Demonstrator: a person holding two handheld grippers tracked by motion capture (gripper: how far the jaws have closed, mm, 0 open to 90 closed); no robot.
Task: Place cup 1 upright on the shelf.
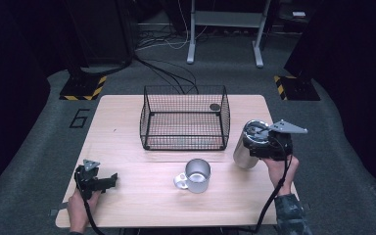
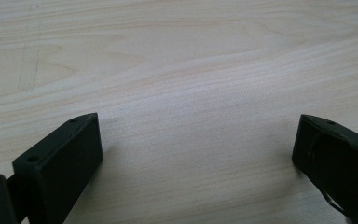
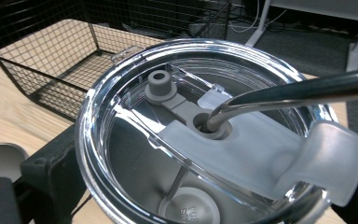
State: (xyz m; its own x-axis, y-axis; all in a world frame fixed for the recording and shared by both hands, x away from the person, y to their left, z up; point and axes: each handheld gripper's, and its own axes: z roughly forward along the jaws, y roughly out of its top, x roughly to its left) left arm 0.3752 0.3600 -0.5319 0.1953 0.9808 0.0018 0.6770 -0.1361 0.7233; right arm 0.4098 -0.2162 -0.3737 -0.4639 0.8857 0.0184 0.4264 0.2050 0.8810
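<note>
Dark floor and cables surround a pale wooden tabletop (image 1: 127, 205) that carries a black wire basket (image 1: 185, 117) toward its far edge and a steel mug (image 1: 196, 175) near the middle of its near half. At the right edge, the right gripper (image 1: 267, 147) is clamped around a steel tumbler (image 1: 247, 147); the right gripper view looks down through its clear lid (image 3: 200, 140), where a metal straw (image 3: 298, 93) passes through a grey seal. The tumbler appears held just off or at the surface, tilted slightly, so I judge the pickup done and the placing, probably into the basket, still to come. Near the left near corner, the left gripper (image 1: 108, 180) rests with jaws spread wide over bare wood, holding nothing. Whether the tumbler's base touches the tabletop is hard to tell. A small dark disc (image 1: 215, 106) by the basket's far right corner is too small to identify.
</note>
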